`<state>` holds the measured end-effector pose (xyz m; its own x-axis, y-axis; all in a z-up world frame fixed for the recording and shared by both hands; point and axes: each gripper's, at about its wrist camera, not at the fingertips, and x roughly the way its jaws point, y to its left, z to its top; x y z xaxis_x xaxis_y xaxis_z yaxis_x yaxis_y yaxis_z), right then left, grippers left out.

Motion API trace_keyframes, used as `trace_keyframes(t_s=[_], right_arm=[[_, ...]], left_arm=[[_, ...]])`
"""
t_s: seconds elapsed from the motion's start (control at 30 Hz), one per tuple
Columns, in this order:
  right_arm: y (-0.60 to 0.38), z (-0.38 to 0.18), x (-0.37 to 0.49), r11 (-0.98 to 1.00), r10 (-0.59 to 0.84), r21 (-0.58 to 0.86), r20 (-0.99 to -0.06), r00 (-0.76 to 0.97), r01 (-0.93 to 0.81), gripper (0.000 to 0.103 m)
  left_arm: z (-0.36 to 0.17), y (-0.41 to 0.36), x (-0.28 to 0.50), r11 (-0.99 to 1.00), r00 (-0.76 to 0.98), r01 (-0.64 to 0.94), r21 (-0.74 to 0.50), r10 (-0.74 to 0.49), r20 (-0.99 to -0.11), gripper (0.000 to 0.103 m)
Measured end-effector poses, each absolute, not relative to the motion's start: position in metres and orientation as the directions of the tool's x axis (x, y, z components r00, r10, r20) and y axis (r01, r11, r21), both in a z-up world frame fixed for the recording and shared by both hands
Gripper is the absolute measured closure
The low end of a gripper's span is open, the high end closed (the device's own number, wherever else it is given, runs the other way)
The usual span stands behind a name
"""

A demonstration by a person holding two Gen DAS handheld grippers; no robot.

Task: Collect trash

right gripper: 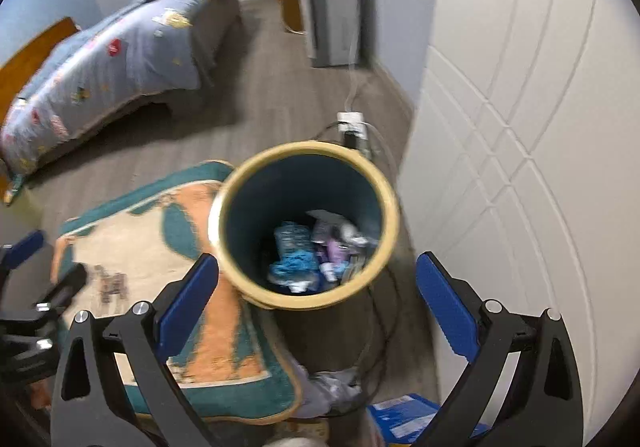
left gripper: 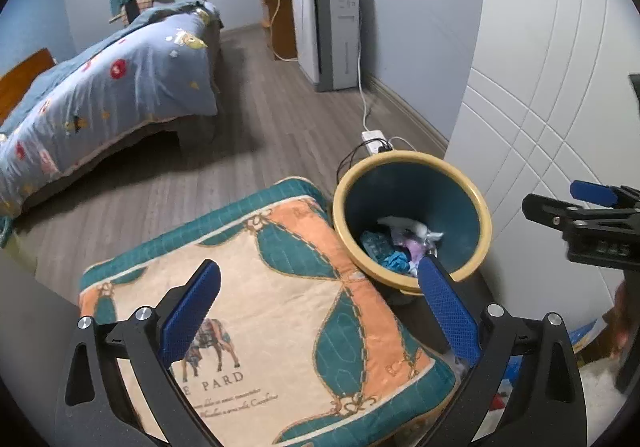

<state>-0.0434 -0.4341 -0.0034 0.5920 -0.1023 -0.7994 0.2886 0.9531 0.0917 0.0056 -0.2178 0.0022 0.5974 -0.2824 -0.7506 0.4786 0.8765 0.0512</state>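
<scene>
My worry from here is judgement only. Off at ten o'clock lies the bed (left gripper: 108,75), well clear of trouble. Nearer, the patterned cushion (left gripper: 256,299) presses against the left side of the bin (left gripper: 412,157); if I sweep either claw low across it, I judge I could nudge the bin over and spill what is collected. The trash (right gripper: 316,251), a heap of blue, white and purple scraps, sits at the bottom of the bin, so the bin itself must stay upright. Behind it, at twelve o'clock, a power strip (left gripper: 374,137) and its cables trail on the floor; a careless reach there could snag them. More litter seems to lie by the cushion's near corner, a grey crumpled bag (right gripper: 336,391) and a blue box (right gripper: 404,413), and I could miss those.

My left claw (left gripper: 316,311) hangs over the cushion, tilted downward, its blue pads spread wide with nothing between them. My right claw (right gripper: 318,301) points down at the bin's mouth, likewise spread wide and empty. The right view is blurred.
</scene>
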Motion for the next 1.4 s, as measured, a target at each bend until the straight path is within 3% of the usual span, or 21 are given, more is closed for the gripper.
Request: trace_keyframes(t_s=[0.17, 0.33, 0.5, 1.4], right_arm=[[-0.421, -0.003, -0.042, 0.964, -0.117, 0.049, -0.801, 0.587, 0.260, 0.006], [-0.413, 0.004, -0.045, 0.966, -0.159, 0.002, -0.781, 0.604, 0.257, 0.006], [-0.410, 0.013, -0.049, 0.962, -0.200, -0.026, -0.747, 0.634, 0.273, 0.006], [-0.407, 0.015, -0.051, 0.959, -0.211, -0.031, -0.741, 0.638, 0.282, 0.006]], left_arm=[[0.002, -0.220, 0.008, 0.861, 0.556, 0.509, 0.001, -0.328, -0.764, 0.005], [0.004, -0.220, 0.002, 0.860, 0.623, 0.500, 0.103, -0.275, -0.733, 0.005], [0.005, -0.219, 0.002, 0.860, 0.626, 0.498, 0.107, -0.272, -0.731, 0.005], [0.014, -0.214, -0.005, 0.859, 0.615, 0.508, 0.071, -0.303, -0.728, 0.005]])
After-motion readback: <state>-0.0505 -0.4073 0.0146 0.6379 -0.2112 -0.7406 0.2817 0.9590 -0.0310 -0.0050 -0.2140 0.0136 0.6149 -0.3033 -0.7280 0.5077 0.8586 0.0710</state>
